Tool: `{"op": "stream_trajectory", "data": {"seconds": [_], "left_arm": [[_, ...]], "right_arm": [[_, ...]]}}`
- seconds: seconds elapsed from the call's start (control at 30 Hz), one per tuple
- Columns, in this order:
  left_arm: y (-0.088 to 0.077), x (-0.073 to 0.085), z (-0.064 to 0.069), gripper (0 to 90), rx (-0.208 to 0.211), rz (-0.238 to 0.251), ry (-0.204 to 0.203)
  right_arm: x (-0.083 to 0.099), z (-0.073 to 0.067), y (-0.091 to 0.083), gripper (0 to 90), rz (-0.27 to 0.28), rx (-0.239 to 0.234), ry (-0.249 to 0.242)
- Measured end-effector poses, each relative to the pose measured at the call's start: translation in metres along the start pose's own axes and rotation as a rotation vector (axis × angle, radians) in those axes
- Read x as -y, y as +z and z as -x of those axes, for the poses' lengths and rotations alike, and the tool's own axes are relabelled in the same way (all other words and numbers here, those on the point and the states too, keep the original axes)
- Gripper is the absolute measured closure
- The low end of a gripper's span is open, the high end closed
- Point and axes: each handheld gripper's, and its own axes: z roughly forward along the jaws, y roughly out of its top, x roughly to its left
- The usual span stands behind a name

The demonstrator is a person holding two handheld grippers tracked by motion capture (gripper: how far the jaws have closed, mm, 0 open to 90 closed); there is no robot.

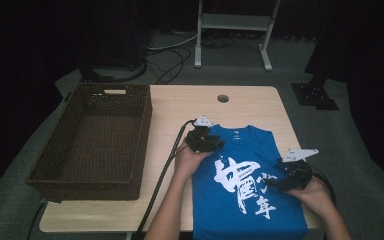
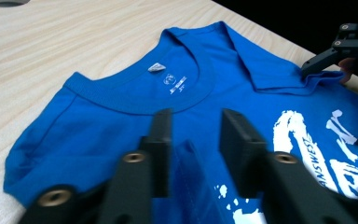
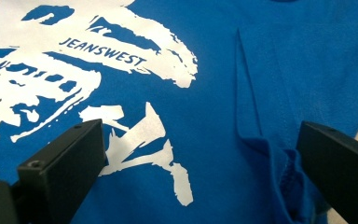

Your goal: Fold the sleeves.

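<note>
A blue T-shirt (image 1: 285, 220) with a white print lies flat on the wooden table (image 1: 180, 105), collar towards the far side. My left gripper (image 1: 218, 145) rests at the shirt's left shoulder. In the left gripper view its jaws (image 2: 196, 116) stand a little apart over the shirt (image 2: 98, 126), with a raised ridge of blue cloth between them that the pads do not press. My right gripper (image 1: 274, 184) sits low at the shirt's right edge. Its jaws (image 3: 200, 127) are spread wide over the print, and a folded sleeve edge (image 3: 279, 158) lies beside the right jaw.
A dark wicker basket (image 1: 145, 130) stands on the left part of the table. A round cable hole (image 1: 223, 98) is near the far edge. A black cable (image 1: 165, 170) trails from the left gripper off the near edge. A white metal stand (image 1: 232, 22) stands on the floor beyond.
</note>
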Motion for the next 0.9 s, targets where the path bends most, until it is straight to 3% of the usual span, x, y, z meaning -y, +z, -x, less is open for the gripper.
{"op": "stream_trajectory", "data": {"seconds": [0.2,0.53,0.7,0.9], "left_arm": [[-0.0011,0.0009,0.0021,36.1,-0.031,-0.036,0.015],[-0.0005,0.0042,0.0065,11.0,-0.074,-0.082,0.048],[-0.0009,0.0043,0.0071,3.1,-0.099,-0.089,0.071],[-0.0008,0.0063,0.0060,0.9,-0.112,-0.091,0.079]], "right_arm": [[0.0000,0.0000,0.0000,1.7,0.000,0.000,0.000],[0.0000,0.0000,0.0000,1.8,0.000,0.000,0.000],[0.0000,0.0000,0.0000,1.8,0.000,0.000,0.000],[0.0000,0.0000,0.0000,1.7,0.000,0.000,0.000]]}}
